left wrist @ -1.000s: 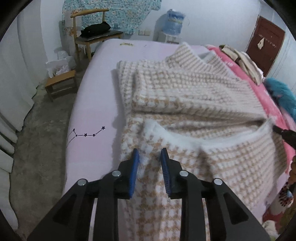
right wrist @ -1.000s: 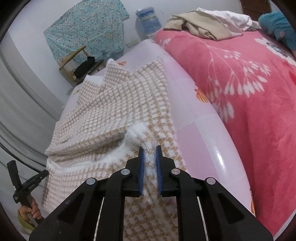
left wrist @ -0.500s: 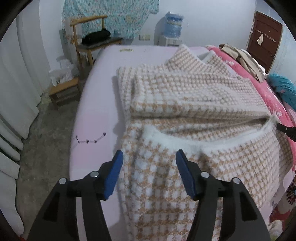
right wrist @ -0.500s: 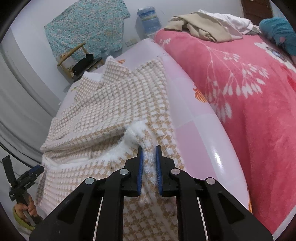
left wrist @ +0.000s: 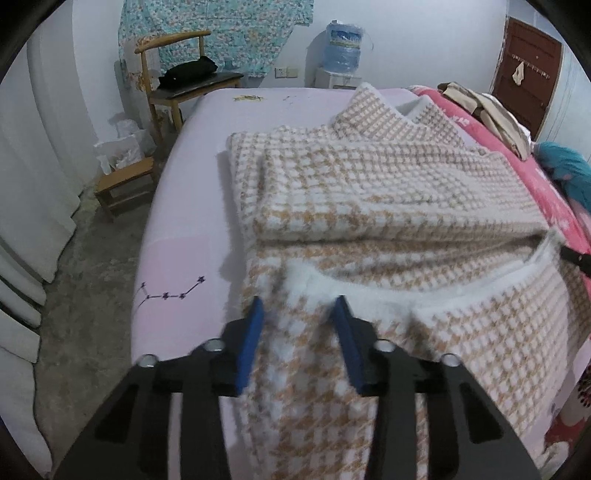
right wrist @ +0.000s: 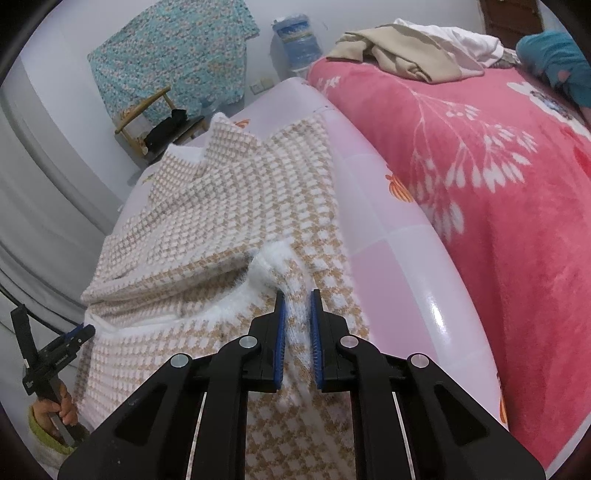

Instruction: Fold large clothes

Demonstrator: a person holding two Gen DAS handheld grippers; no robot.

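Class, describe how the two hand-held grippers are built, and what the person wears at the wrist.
Both the left gripper and the right gripper have matte black angular frames with triangular cut-outs, round silver bolts at the joints, and flat blue ribbed pads. No cables show. The hand on the left gripper's handle wears a yellow-green cuff.

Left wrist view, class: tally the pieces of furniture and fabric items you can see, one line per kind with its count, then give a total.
Chair: 1
Stool: 1
Bed: 1
Door: 1
Water bottle: 1
Checked garment: 1
Pink blanket: 1
Hanging floral cloth: 1
Total: 8
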